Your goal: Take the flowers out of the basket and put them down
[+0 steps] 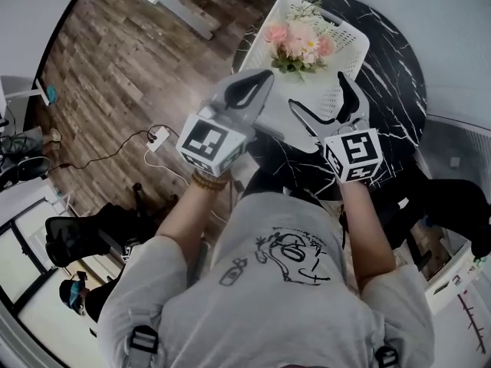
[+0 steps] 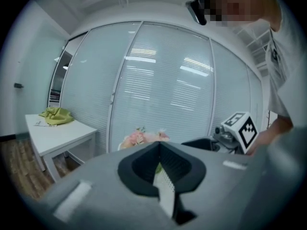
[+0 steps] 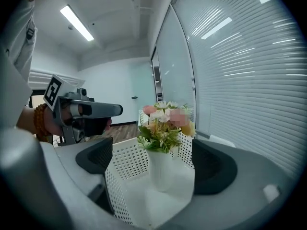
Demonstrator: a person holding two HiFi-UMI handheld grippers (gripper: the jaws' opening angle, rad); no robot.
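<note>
A bunch of pink, white and yellow flowers (image 1: 301, 43) stands in a white vase at the far end of a white perforated basket (image 1: 354, 41) on a round black marble table (image 1: 395, 90). My right gripper (image 1: 318, 90) is open over the basket's near end. In the right gripper view its jaws stand wide apart, with the vase (image 3: 162, 169) and flowers (image 3: 165, 123) ahead between them, untouched. My left gripper (image 1: 265, 77) is shut on nothing and hovers by the basket's left rim. The left gripper view shows its tips closed (image 2: 159, 145), with the flowers (image 2: 141, 137) just beyond.
Wood floor lies left of the table, with a cable and a power strip (image 1: 159, 136). A black chair (image 1: 77, 236) stands at lower left. A white side table (image 2: 57, 133) carries a green cloth (image 2: 56, 115). Glass walls with blinds (image 2: 163, 80) stand behind the basket.
</note>
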